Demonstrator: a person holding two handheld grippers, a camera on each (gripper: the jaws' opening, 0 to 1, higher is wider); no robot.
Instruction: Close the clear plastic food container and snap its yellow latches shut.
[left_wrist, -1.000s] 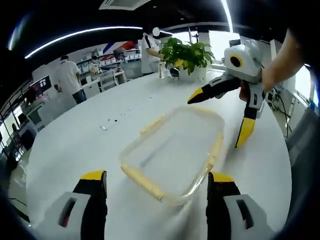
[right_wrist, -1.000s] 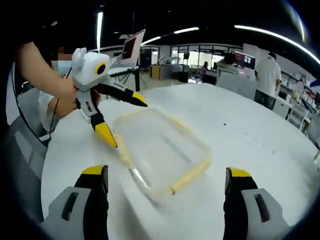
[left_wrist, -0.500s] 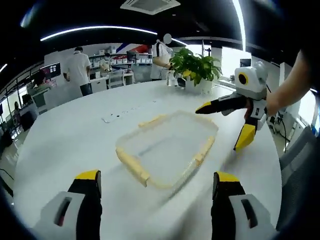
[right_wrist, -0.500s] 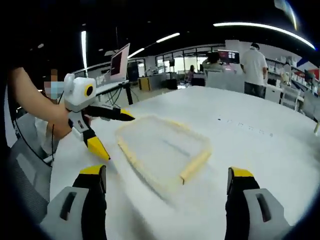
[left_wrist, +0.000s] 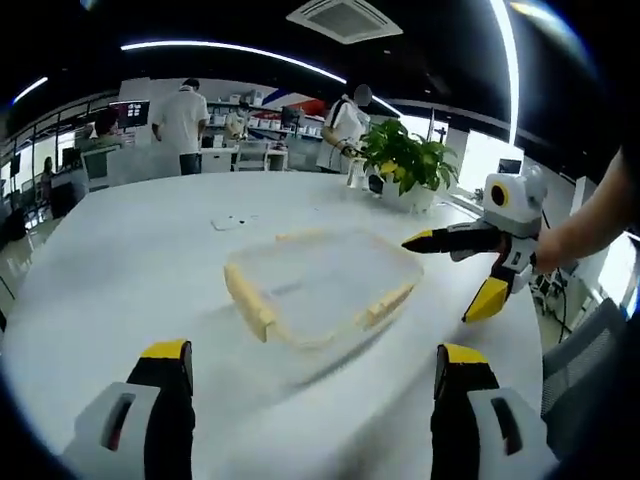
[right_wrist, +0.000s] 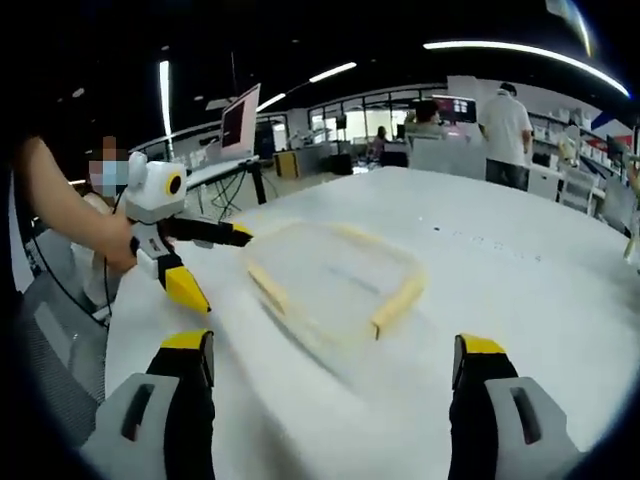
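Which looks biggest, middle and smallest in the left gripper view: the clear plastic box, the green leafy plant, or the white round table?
1. White round table
2. Clear plastic box with yellow latches
3. Green leafy plant

The plant stands farther away, so it may only look smaller than the box.

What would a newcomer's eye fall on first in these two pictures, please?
Most likely the clear container with yellow latches, lying mid-table on the broad white table. Next, the right gripper, open with yellow-tipped fingers, just beside the container. A potted plant stands at the table's far edge.
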